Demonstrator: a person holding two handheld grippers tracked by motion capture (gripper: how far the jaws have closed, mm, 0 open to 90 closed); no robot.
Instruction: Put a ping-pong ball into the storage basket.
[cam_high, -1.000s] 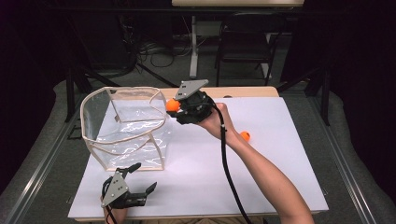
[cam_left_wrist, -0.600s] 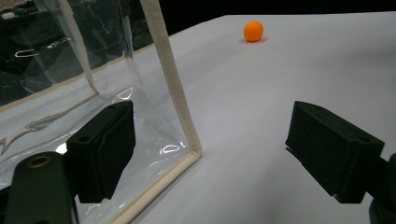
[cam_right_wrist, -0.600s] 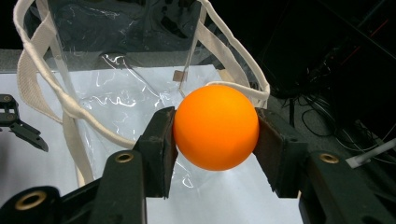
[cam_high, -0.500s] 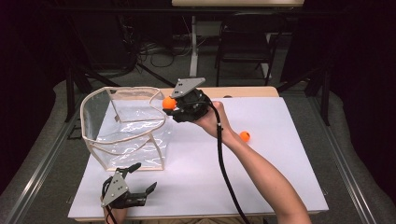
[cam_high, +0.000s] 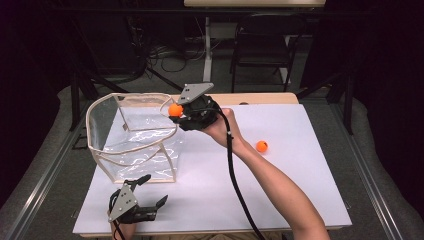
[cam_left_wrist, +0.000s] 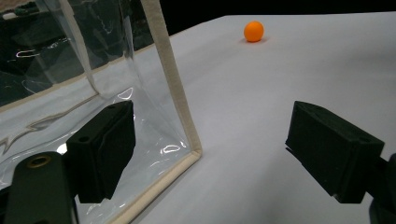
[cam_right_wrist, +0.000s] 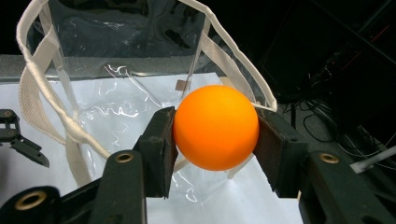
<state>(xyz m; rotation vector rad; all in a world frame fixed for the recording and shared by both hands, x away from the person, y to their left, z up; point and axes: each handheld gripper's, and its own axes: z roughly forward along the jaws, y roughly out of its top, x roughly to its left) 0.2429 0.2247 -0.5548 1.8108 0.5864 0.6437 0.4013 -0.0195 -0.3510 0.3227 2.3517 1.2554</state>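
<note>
High view overhead, gripper views close, sharing bag (cam_high: 132, 135)

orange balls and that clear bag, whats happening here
A person is moving orange balls into the clear bag. The right claw is shut on one ball and holds it at the bag's rim, not yet dropped in. A second ball lies on the white table. The left claw rests open on the table by the bag's near corner.

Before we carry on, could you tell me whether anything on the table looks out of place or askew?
Nothing is spilled or damaged. The clear bag stands open, though its rim sags unevenly, and one orange ball lies loose on the white table.
</note>
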